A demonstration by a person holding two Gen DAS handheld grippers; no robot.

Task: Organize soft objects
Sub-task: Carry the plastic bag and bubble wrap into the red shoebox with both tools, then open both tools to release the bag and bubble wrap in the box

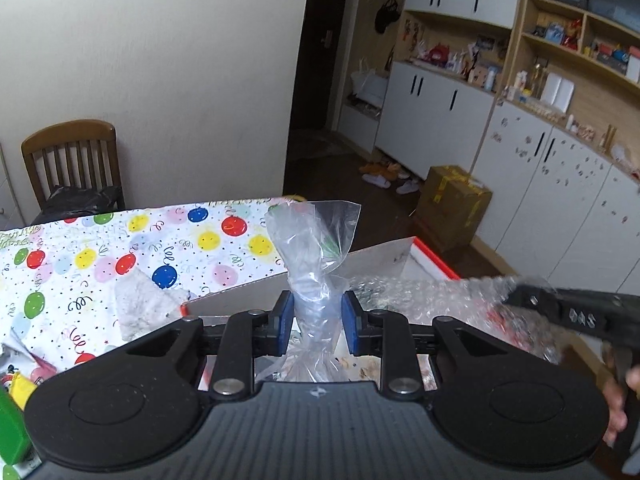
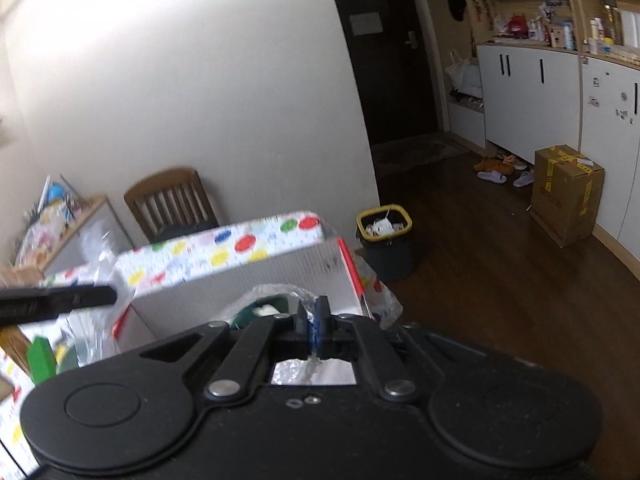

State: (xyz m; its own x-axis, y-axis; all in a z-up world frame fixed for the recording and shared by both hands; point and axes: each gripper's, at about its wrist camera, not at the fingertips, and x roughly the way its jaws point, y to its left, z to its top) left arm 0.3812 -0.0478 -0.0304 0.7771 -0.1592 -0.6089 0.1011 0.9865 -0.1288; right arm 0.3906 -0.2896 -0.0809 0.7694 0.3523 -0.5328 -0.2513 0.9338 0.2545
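My left gripper [image 1: 318, 312] is shut on the twisted neck of a clear plastic bag [image 1: 312, 240], which stands up between the blue pads above an open white box with red edges [image 1: 384, 256]. A sheet of bubble wrap [image 1: 420, 300] lies over the box to the right, held at its edge by my right gripper [image 1: 516, 296]. In the right wrist view my right gripper [image 2: 314, 316] is shut on a thin fold of that bubble wrap [image 2: 280, 296] above the box [image 2: 256, 280]. The left gripper [image 2: 60, 300] shows at the left edge there.
The table wears a balloon-print cloth [image 1: 120, 256]. A crumpled white cloth [image 1: 144, 300] lies on it. A wooden chair [image 1: 72, 160] stands by the wall. A waste bin [image 2: 386, 240], a cardboard carton [image 2: 566, 192] and cabinets [image 1: 436, 120] stand beyond on the wooden floor.
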